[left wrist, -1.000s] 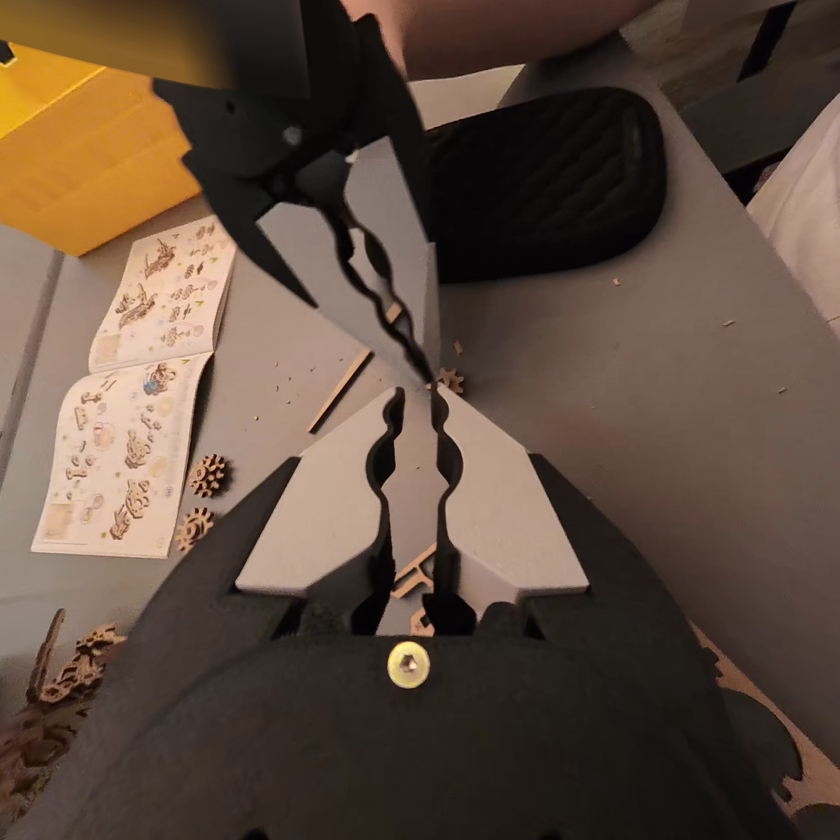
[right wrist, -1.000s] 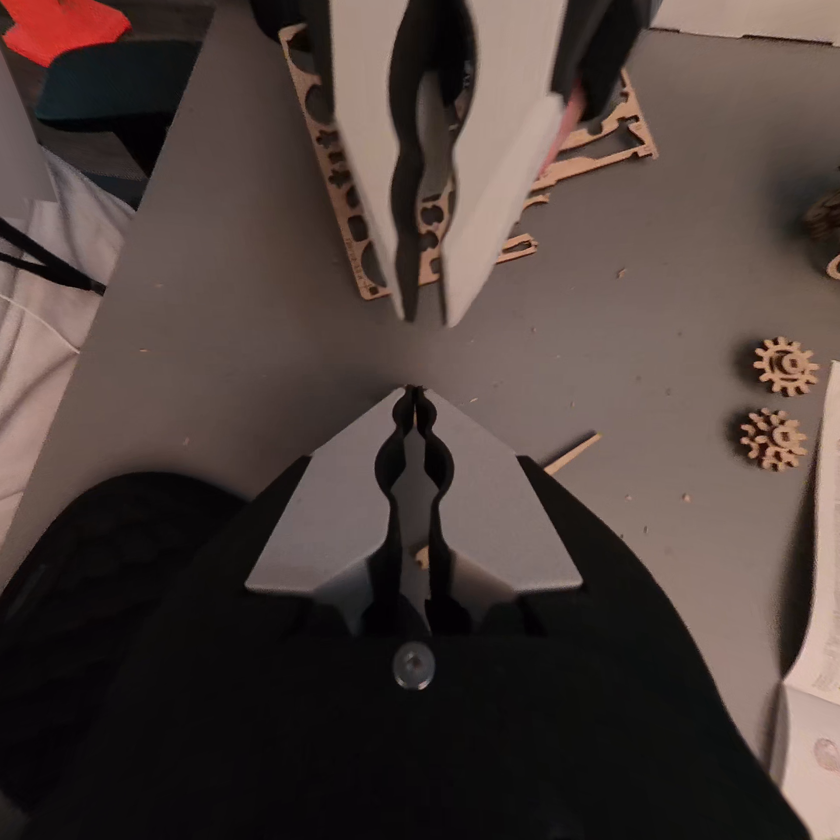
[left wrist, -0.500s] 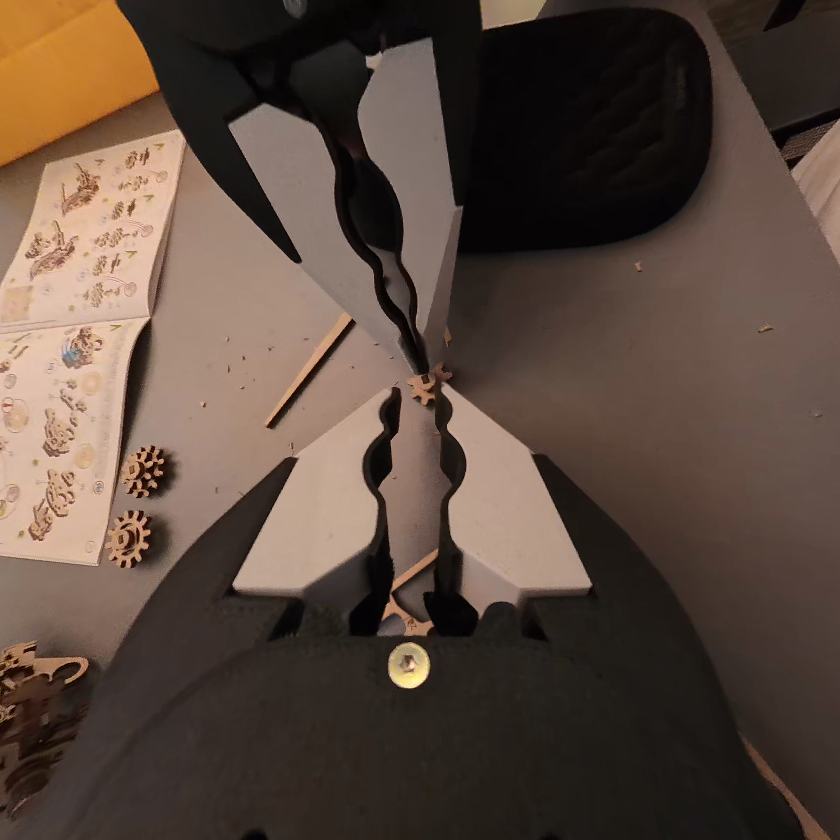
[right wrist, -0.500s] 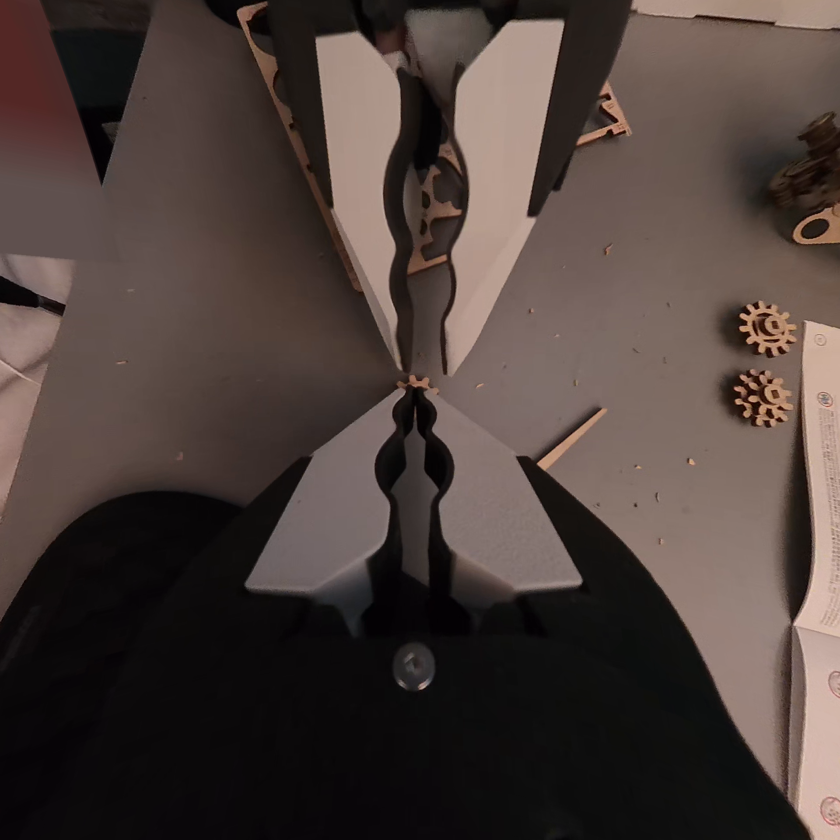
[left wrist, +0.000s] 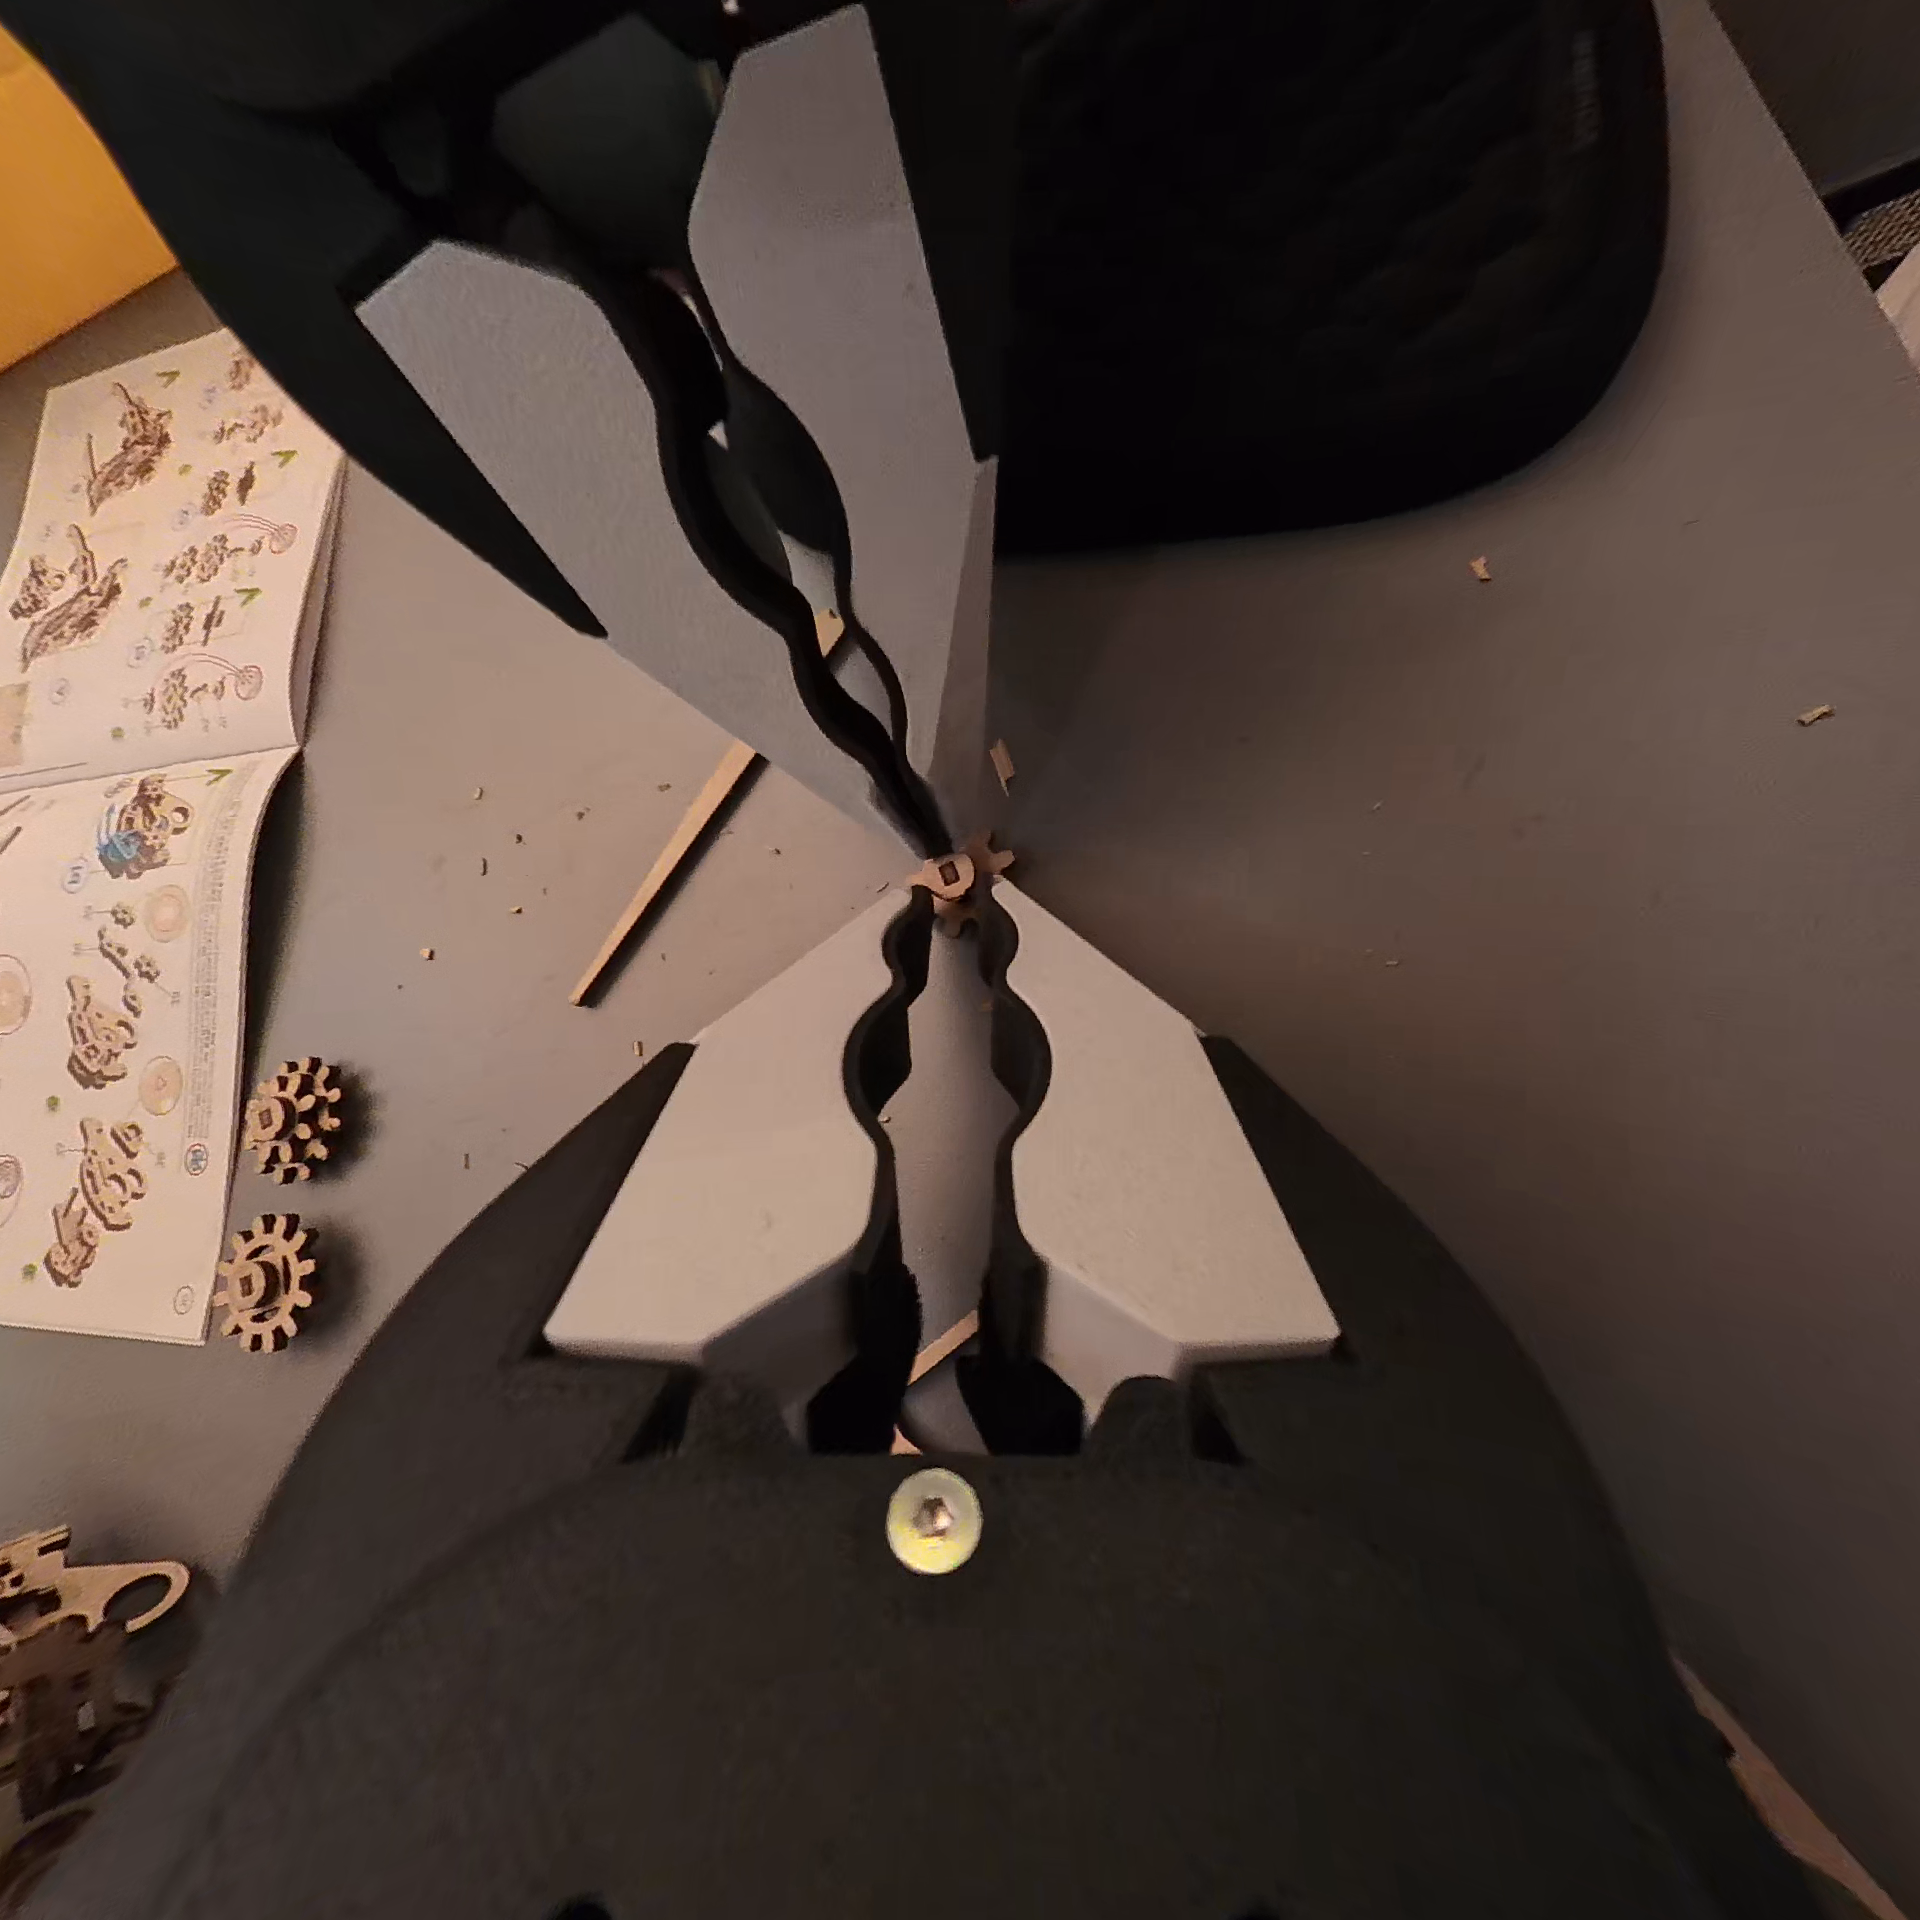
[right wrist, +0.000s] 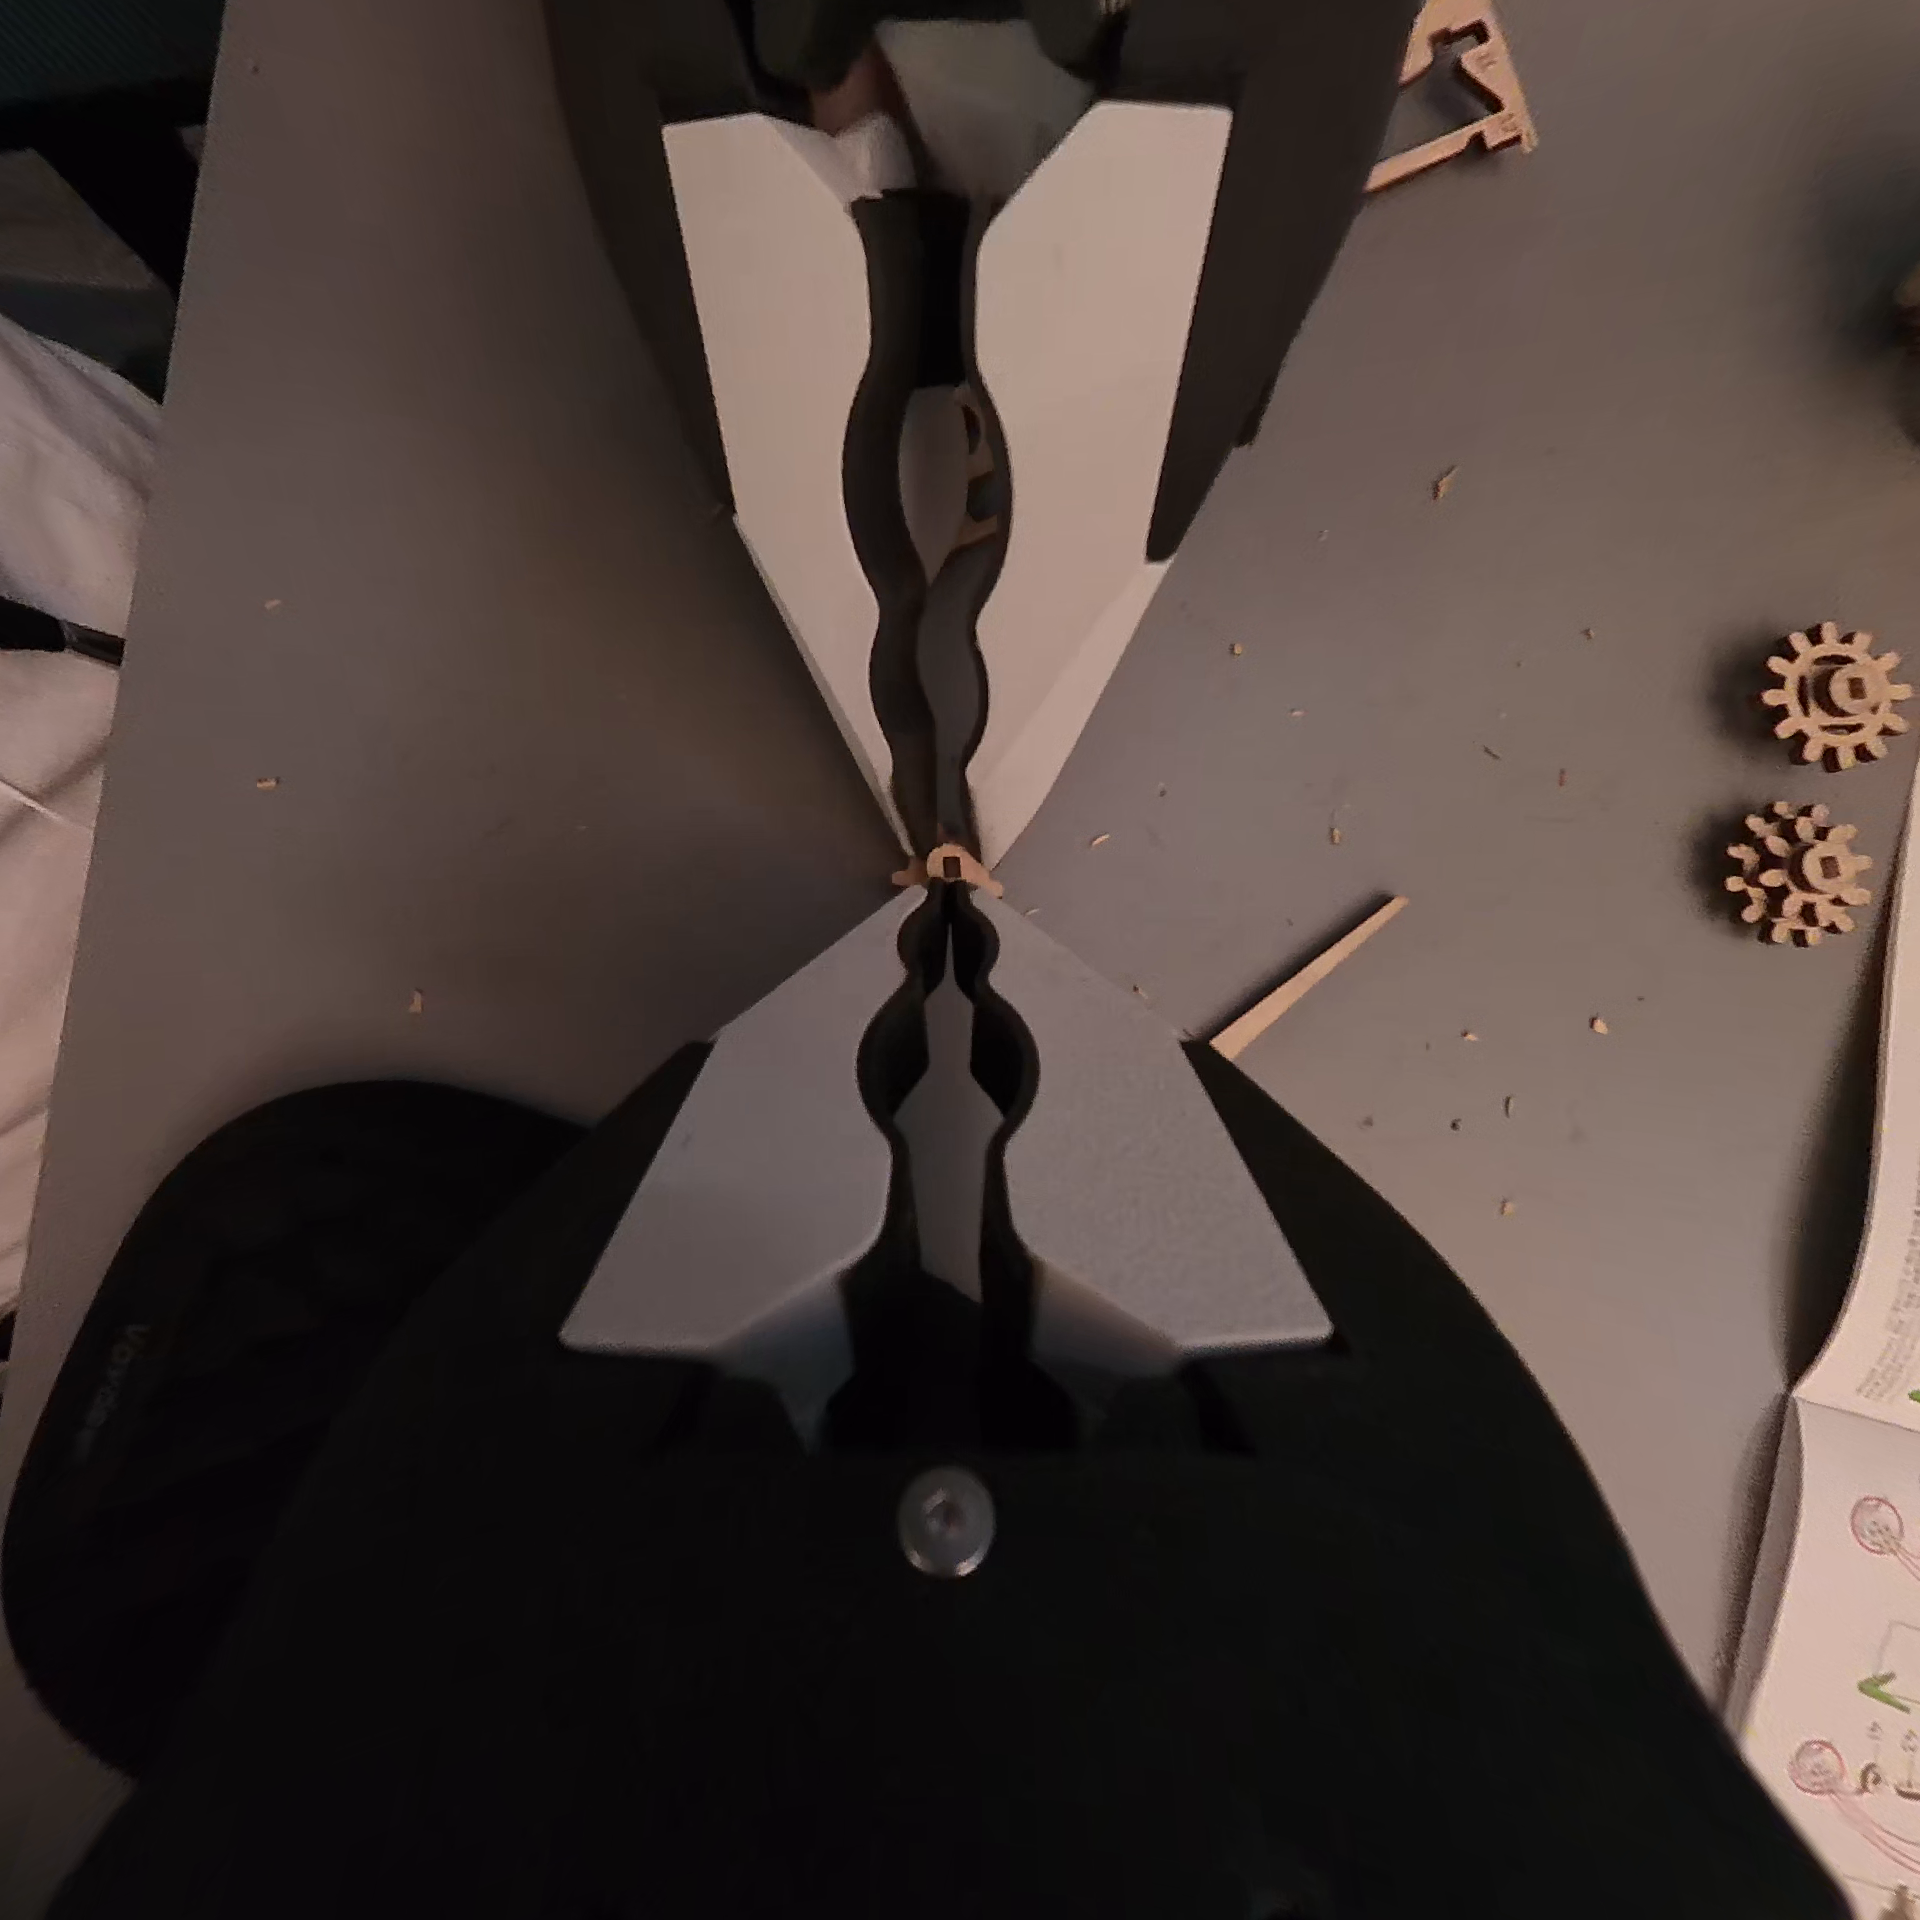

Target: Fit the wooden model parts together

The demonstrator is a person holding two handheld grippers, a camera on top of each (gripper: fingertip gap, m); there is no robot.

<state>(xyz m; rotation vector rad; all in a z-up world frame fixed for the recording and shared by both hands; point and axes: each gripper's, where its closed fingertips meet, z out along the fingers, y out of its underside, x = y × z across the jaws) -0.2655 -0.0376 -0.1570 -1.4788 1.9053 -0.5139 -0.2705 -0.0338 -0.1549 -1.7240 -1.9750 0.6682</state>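
Observation:
A small wooden gear (left wrist: 956, 878) hangs above the grey table (left wrist: 1455, 1039), pinched at the tips of my right gripper (right wrist: 945, 899), which is shut on it. In the right wrist view the gear (right wrist: 945, 868) shows almost edge-on. My left gripper (left wrist: 951, 909) meets it tip to tip from the opposite side. Its jaws stand a narrow gap apart with the gear at the mouth of that gap; I cannot tell whether they touch it. The right gripper also shows in the left wrist view (left wrist: 935, 831), and the left gripper in the right wrist view (right wrist: 940, 826).
Two larger wooden gears (left wrist: 291, 1122) (left wrist: 265, 1283) lie beside an open instruction booklet (left wrist: 125, 831). A thin wooden stick (left wrist: 665, 878) lies under the grippers. A black pouch (left wrist: 1299, 260), a partly built model (left wrist: 62, 1662) and a punched parts sheet (right wrist: 1455, 135) lie around. My two grippers' fingertips are within a few centimetres of each other. The thin wooden stick (left wrist: 665, 878) is about equally far from each gripper, around 6 cm. My right wrist view (right wrist: 1263, 1000) looks at it from another angle.
The two grippers have closed in on each other until tip to tip. The right gripper, shut, has carried the small gear to the left gripper's fingertips. The left jaw gap looks unchanged.

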